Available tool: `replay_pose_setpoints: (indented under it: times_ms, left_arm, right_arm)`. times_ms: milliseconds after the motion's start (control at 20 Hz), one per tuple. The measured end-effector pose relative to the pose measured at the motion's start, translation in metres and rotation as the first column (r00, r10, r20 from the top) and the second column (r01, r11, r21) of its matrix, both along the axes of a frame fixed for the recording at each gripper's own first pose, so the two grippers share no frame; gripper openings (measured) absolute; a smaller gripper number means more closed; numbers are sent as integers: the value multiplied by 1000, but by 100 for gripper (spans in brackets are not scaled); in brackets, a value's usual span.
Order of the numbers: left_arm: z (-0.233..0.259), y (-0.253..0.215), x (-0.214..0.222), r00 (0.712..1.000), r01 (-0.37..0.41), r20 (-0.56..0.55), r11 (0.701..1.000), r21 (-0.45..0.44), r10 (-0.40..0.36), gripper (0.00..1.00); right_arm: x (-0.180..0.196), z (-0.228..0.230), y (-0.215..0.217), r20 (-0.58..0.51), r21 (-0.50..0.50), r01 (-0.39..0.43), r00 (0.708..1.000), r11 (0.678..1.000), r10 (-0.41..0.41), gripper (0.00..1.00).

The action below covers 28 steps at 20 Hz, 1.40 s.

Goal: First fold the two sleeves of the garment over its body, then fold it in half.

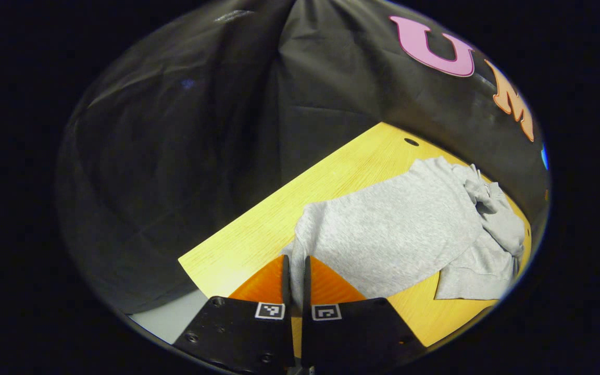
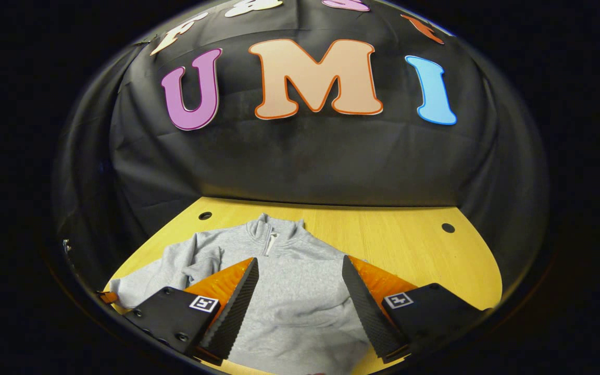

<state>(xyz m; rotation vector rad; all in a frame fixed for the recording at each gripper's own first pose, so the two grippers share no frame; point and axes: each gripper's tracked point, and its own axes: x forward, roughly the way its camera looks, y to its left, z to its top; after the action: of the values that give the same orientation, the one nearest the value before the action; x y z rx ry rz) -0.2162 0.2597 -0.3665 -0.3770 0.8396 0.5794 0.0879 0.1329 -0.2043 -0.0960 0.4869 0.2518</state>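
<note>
Left gripper nearly closed, fingers close together with a thin strip of grey cloth between them, apparently pinching an edge or sleeve end of the garment at its near corner. Cannot tell for sure whether both fingers press the cloth. Beyond the fingers, garment lying across the yellow counter, body mostly flat, fabric bunched at the far end by the collar.

Right gripper wide open, holding nothing, poised over the garment body, collar with its short zip pointing toward the booth wall. One sleeve seen lying out to the side, partly doubled back, not yet over the body.

Judged step: the first one, sleeve folding, barely begun. Next move likely calls for lifting the pinched edge and carrying it across the body, laying it flat, with the open right gripper free to take the other sleeve.
</note>
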Motion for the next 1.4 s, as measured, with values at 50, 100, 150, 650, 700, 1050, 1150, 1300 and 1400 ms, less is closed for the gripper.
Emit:
replay_pose_setpoints:
  times_ms: [50, 100, 150, 650, 700, 1050, 1150, 1300, 1400]
  left_arm:
    - [1, 0, 4, 1000, -19, -3, 999, -29, 19, 1]
    - [4, 1, 5, 999, -39, 0, 998, -49, 39, 0]
    - [10, 3, 8, 999, -52, 12, 997, -57, 53, 0]
    - [95, 8, 86, 985, 20, 169, 999, 30, -25, 0]
    - [103, 7, 97, 982, 31, 183, 999, 43, -39, 2]
    - [144, -23, 156, 961, 128, 234, 988, 90, -146, 0]
    - [154, -34, 176, 950, 161, 253, 980, 114, -185, 0]
    - [174, -57, 206, 928, 215, 280, 966, 140, -247, 0]
    - [185, -76, 229, 909, 250, 302, 956, 155, -287, 0]
  right_arm:
    - [-2, 1, -5, 0, 0, 5, 1000, 1000, -5, 98]
    - [-2, 1, -10, 2, 1, 11, 1000, 1000, -11, 98]
    - [-3, 2, -15, 4, 1, 17, 1000, 1000, -17, 99]
    - [-19, 6, -63, 8, 8, 65, 998, 998, -65, 99]
    - [-20, 7, -69, 12, 11, 74, 997, 997, -74, 99]
    - [-39, 6, -120, 14, 19, 145, 989, 989, -145, 99]
    - [-46, 2, -134, 1, 28, 167, 986, 986, -167, 98]
    - [-56, -2, -156, -4, 30, 200, 980, 979, -200, 98]
    - [-63, -3, -170, -6, 34, 225, 974, 974, -225, 97]
